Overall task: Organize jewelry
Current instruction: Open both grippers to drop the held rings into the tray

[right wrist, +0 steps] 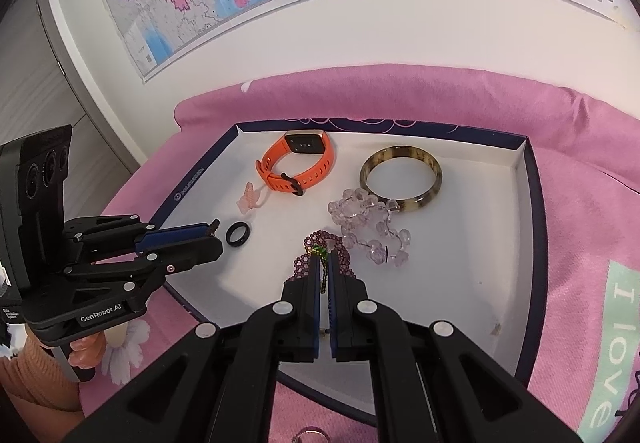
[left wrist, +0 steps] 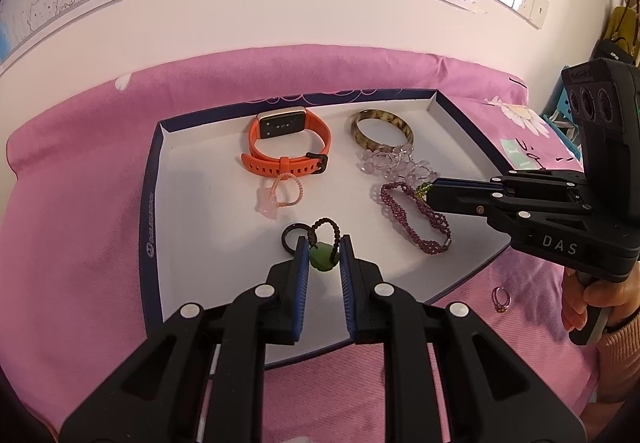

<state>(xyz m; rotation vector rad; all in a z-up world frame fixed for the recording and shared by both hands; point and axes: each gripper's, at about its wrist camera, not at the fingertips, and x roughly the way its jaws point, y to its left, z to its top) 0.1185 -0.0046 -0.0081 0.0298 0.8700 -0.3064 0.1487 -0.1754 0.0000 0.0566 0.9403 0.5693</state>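
We take the white tray with its dark blue rim as our landmark; it lies on a pink bedcover. At the tray's near edge our left gripper has its jaws narrowed on a green pendant, whose dark braided cord loops beyond the fingertips. A small black ring lies just left of that cord, inside the tray. Farther in lies a pink beaded ring with a pale charm, and behind it, near the tray's far wall, an orange smartwatch. Toward the tray's right half sit a mottled bangle and, just in front of it, a clear crystal bracelet. Our right gripper is closed tight on the green-beaded end of a purple beaded bracelet, which rests on the tray floor. Outside the tray's near right corner, a small ring lies on the bedcover.
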